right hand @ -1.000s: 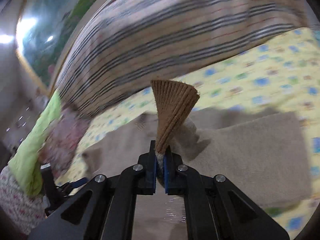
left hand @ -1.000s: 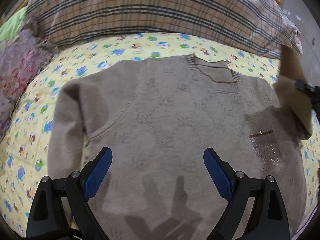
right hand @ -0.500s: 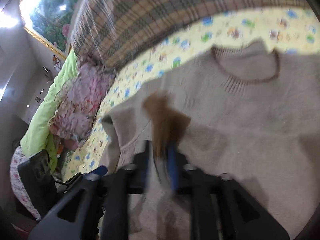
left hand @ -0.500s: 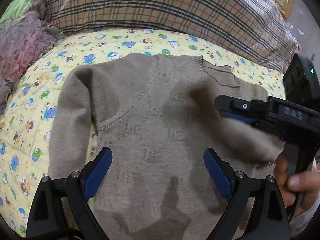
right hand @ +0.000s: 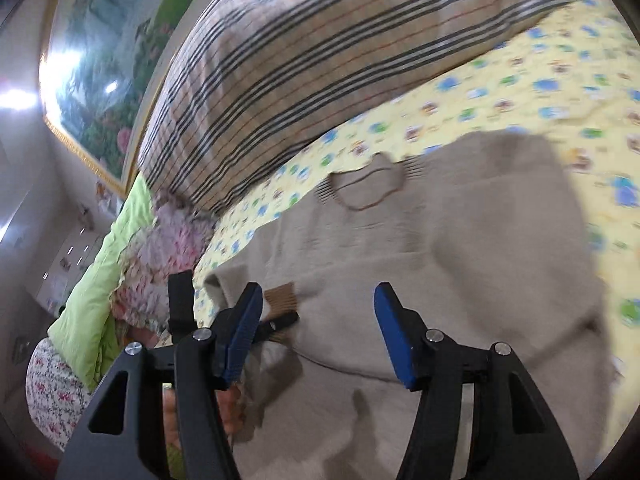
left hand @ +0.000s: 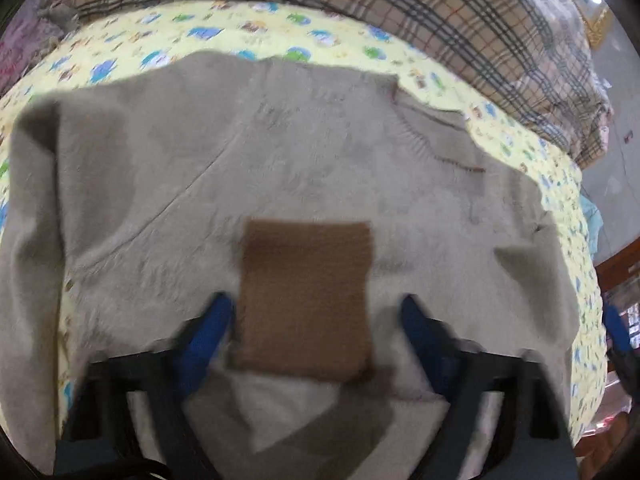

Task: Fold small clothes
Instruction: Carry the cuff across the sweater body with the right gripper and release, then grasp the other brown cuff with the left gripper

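A beige knitted sweater [left hand: 304,152] lies flat on the yellow patterned bed sheet [left hand: 280,36], collar toward the pillow. Its right sleeve is folded across the chest, and the brown ribbed cuff [left hand: 306,300] lies on the body. My left gripper [left hand: 316,320] is open, its blue pads on either side of the cuff, just above it. In the right wrist view the sweater [right hand: 460,240] fills the middle, the cuff [right hand: 282,294] lies at the left, and my right gripper [right hand: 318,328] is open and empty above the sweater. The left gripper's finger shows beside the cuff there.
A large plaid pillow [left hand: 400,8] lies behind the sweater and also shows in the right wrist view [right hand: 320,60]. A pink floral quilt [right hand: 160,264] and a green blanket [right hand: 108,264] lie at the left of the bed. A framed picture [right hand: 104,72] hangs on the wall.
My right gripper carried the sleeve cuff across the sweater, opened and let it go on the chest, then pulled back. My left gripper moved down over the cuff.
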Motion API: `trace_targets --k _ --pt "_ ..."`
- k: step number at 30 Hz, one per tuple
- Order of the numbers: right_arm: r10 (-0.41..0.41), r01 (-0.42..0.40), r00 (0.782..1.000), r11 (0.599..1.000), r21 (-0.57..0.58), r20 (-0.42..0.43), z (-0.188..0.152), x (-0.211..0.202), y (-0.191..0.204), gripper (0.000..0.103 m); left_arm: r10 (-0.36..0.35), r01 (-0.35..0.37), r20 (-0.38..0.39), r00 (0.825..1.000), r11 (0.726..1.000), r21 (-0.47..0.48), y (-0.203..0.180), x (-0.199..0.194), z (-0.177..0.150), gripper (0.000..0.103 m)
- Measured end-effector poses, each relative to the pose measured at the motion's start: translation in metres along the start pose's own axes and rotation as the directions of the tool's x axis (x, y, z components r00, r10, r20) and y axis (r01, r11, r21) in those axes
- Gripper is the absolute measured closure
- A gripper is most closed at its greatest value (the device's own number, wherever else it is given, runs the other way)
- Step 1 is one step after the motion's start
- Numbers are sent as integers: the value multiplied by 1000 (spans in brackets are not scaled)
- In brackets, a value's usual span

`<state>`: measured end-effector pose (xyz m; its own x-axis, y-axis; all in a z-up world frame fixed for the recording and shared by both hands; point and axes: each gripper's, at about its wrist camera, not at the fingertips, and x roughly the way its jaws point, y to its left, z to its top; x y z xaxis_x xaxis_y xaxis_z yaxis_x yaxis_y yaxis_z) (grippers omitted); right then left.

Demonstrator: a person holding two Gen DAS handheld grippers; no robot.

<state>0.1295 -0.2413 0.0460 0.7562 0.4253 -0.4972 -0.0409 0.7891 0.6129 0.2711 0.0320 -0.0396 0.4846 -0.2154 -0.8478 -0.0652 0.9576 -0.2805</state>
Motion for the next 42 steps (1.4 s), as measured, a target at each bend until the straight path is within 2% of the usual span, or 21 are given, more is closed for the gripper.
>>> trace_targets --k 2,3,4,6,8,9,11,13,15,21,23,24,25,27,30,32,34,36,38,42 --pt "-26 25 999 999 29 39 -1 -16 -10 44 -65 65 -15 998 998 19 -9 0 5 95" --pt "-42 39 997 998 47 59 0 -23 -16 44 -89 89 -20 996 996 18 -12 -3 6 95" --pt "-59 54 995 996 67 80 2 -30 -23 44 -93 93 8 996 995 24 -13 -16 8 95" --pt "-98 87 989 992 96 112 8 -42 -38 44 -109 105 111 988 994 43 -13 -51 10 95" --pt "-160 144 978 982 125 131 16 -55 -56 44 -80 73 211 974 996 42 0 -79 11 95" --pt "-191 173 972 975 136 134 20 -59 -65 43 -56 48 231 971 998 41 8 -83 12 95" --pt "-245 224 960 962 157 135 29 -61 -85 42 -5 4 192 981 1000 10 29 -71 14 95" --pt "-287 269 954 947 173 87 39 -48 -103 40 -12 16 160 987 1000 -23 42 -63 11 95" --pt "-304 293 952 941 172 42 45 -33 -114 40 -6 10 161 987 1000 -26 44 -58 7 95" --pt "-315 320 946 946 59 -75 59 28 -113 40 25 -25 150 988 1000 2 44 -53 -3 95" --pt "-368 371 922 929 -2 -118 57 48 -113 43 26 -29 153 988 999 16 39 -52 -3 95" --pt "-374 373 918 927 -30 -133 56 54 -113 78 19 -23 156 987 999 23 38 -57 -5 95" --pt "-380 378 916 925 -44 -129 58 52 -113 94 7 -12 158 987 999 31 34 -59 -4 95" --pt "-379 378 923 925 -35 -66 67 29 -115 95 -58 48 166 984 997 59 22 -63 -1 94" --pt "-386 386 922 922 -7 -10 79 -1 -126 95 -72 52 188 979 992 111 -1 -58 4 94" --pt "-402 402 915 916 -6 -31 78 0 -136 95 -35 12 175 984 991 130 -9 -38 6 94" --pt "-443 442 895 896 -39 -56 71 11 -141 95 31 -51 149 988 990 131 -5 -21 5 93" --pt "-456 455 888 890 -33 -64 65 18 -145 95 54 -66 111 992 992 108 10 -10 2 88" --pt "-454 454 889 891 -14 -60 62 17 -150 95 65 -76 120 991 993 88 21 -14 0 78" --pt "-487 487 873 873 7 -29 59 9 -143 86 100 -108 152 983 993 44 42 -36 -4 79"
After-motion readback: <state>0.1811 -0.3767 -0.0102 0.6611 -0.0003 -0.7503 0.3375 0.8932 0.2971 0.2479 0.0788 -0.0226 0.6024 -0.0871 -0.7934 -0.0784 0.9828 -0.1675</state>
